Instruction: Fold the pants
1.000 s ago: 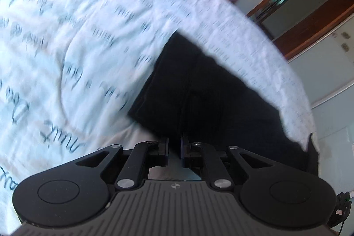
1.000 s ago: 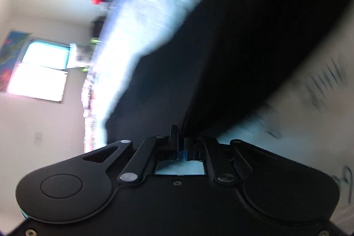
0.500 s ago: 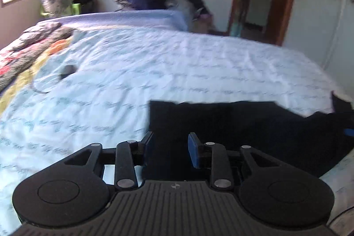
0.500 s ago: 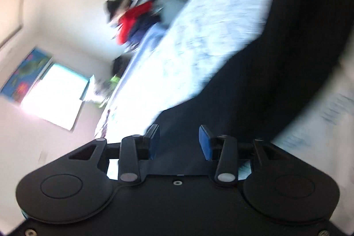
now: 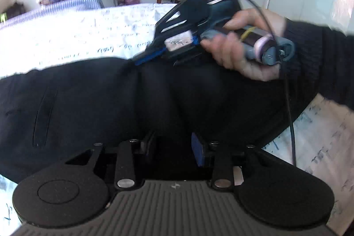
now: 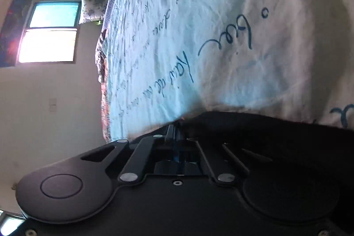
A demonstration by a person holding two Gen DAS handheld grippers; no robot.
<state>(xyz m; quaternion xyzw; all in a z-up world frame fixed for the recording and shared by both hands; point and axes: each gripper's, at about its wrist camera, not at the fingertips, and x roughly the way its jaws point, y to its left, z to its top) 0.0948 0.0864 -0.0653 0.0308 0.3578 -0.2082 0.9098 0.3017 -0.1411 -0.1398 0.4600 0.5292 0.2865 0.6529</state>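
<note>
Folding black pants [image 5: 110,103] on a bed's script-printed sheet [image 5: 77,37], you have the garment spread across the middle of the left wrist frame, limp and creased. Your left gripper [image 5: 174,147], at lower centre, hovers over the cloth with its jaws opening and nothing pinched between them. Your right gripper [image 5: 141,59], gripped in your hand [image 5: 239,52] at upper right, bites the pants' far edge; in its own view its jaws look closed together on a dark fold at lower centre [image 6: 179,125]. Soft, light fabric like this will likely sag and slide, so take hold at a hem or waistband corner, pinching through every layer.
</note>
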